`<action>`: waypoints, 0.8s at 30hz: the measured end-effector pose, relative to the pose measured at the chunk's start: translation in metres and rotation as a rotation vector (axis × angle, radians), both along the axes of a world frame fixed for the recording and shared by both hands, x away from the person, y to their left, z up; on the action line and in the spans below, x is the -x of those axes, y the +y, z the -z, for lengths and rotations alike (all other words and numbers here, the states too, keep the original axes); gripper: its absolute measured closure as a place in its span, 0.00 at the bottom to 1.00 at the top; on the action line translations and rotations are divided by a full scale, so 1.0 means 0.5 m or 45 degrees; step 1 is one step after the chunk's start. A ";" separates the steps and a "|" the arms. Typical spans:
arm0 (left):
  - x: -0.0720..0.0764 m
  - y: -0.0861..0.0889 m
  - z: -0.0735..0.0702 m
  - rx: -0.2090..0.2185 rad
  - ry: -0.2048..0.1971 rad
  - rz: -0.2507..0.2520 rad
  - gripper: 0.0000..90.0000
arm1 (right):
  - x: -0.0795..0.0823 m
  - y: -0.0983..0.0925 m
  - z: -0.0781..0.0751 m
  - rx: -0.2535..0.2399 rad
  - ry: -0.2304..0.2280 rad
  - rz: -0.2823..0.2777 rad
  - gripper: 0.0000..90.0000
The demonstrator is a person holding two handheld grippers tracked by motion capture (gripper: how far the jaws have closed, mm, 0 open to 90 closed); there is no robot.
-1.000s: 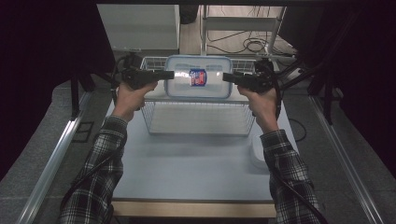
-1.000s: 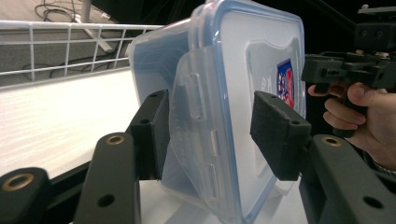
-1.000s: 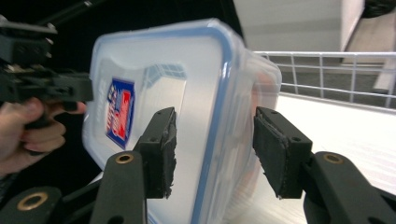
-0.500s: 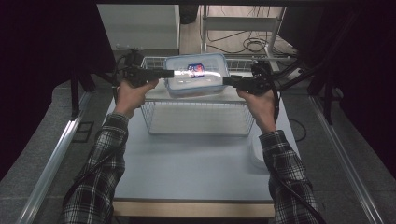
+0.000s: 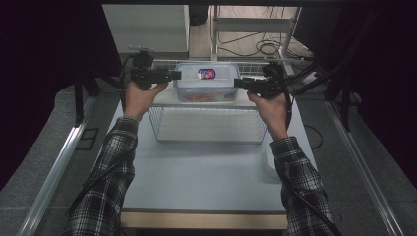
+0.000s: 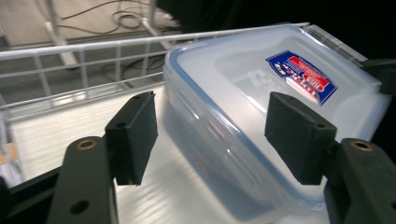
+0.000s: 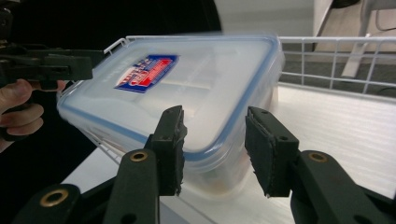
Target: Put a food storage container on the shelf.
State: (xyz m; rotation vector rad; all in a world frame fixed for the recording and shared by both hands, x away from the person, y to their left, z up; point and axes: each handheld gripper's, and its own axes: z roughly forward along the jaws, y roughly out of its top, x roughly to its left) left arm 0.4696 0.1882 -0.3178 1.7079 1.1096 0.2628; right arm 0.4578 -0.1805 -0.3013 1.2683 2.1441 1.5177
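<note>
Container [image 5: 207, 81]: clear plastic food box with a blue-rimmed snap lid, sitting on top of the wire basket [image 5: 209, 123] at the far side of the worktop [image 5: 196, 182].
Label [image 6: 301, 76]: red-and-blue sticker on the lid, flat and glossy, near the middle.
Long axis: runs across the high view, one short end toward each hand.
Left gripper [image 5: 173, 74]: at the container's left end, and its jaws have just been opening; in the left gripper view they stand well apart and the pads [image 6: 134, 135] press on nothing, with a corner of the box lying between and beyond them.
Right gripper [image 5: 238, 82]: at the opposite end, jaws partly open and astride the near corner of the lid rim; in the right gripper view both pads [image 7: 173, 144] sit just beside the rim, and I can't quite tell whether they touch it, though I read it as no real grip.
Nearer hand: about even, each one at its own end, the box square between them.
Container's lean: in the right gripper view it looks tilted, far end hanging past the basket edge.
Materials: box walls smooth, translucent and slippery-looking; pads matte black foam; basket thin white wire.
Contents: something reddish-orange low inside, too blurred to name.
Judgement: looks freshly set down, both hands about to draw away.
</note>
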 end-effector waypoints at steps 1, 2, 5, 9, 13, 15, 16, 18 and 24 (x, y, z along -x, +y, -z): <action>0.000 -0.001 0.000 -0.001 -0.006 0.000 0.39 | 0.000 0.000 0.000 0.003 -0.001 0.000 0.64; 0.002 -0.002 -0.001 -0.004 -0.012 -0.002 0.40 | 0.000 0.000 0.000 0.000 -0.002 0.000 0.64; 0.014 -0.002 -0.008 -0.061 -0.057 -0.007 0.46 | 0.001 -0.001 0.002 -0.013 -0.004 0.000 0.64; 0.036 0.010 -0.007 0.029 -0.084 0.046 0.52 | 0.005 0.000 0.002 -0.013 -0.004 0.007 0.64; 0.056 0.011 0.003 0.021 -0.090 0.089 0.55 | 0.011 0.003 -0.001 0.006 -0.006 0.001 0.65; 0.064 0.013 0.007 0.023 -0.087 0.103 0.55 | 0.015 0.006 -0.003 0.025 -0.018 0.001 0.65; 0.064 0.013 0.007 0.023 -0.087 0.103 0.55 | 0.015 0.006 -0.003 0.025 -0.018 0.001 0.65; 0.073 0.015 0.007 0.023 -0.096 0.111 0.54 | 0.019 0.006 -0.004 0.032 -0.040 -0.006 0.63; 0.102 0.021 0.008 0.002 -0.133 0.139 0.42 | 0.040 0.001 -0.006 0.032 -0.094 -0.035 0.48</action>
